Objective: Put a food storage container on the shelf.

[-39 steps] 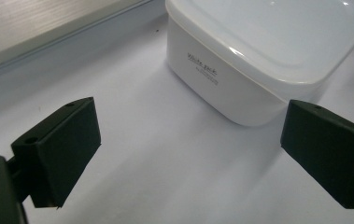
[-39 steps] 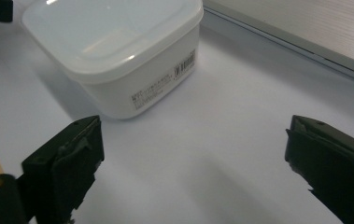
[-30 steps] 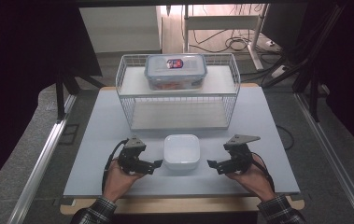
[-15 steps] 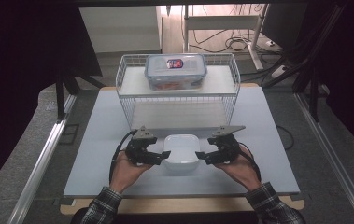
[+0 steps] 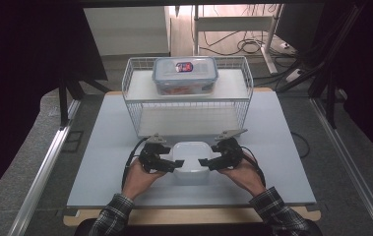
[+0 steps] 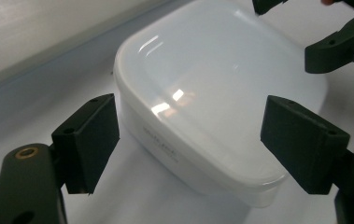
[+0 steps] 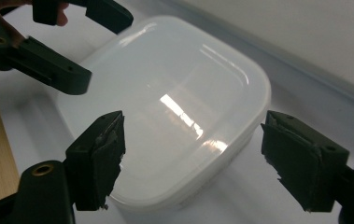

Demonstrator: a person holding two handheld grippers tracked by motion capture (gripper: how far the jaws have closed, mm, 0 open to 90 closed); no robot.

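On the table (image 5: 100,147), in front of the rack (image 5: 189,105), sits the white box (image 5: 190,156). The left gripper (image 5: 171,166) and right gripper (image 5: 204,162) flank it, jaws spread around its 2 ends, pads clear of its walls after closing partway.

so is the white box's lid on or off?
On. The lid sits flat over the white box, its edge flush all round.
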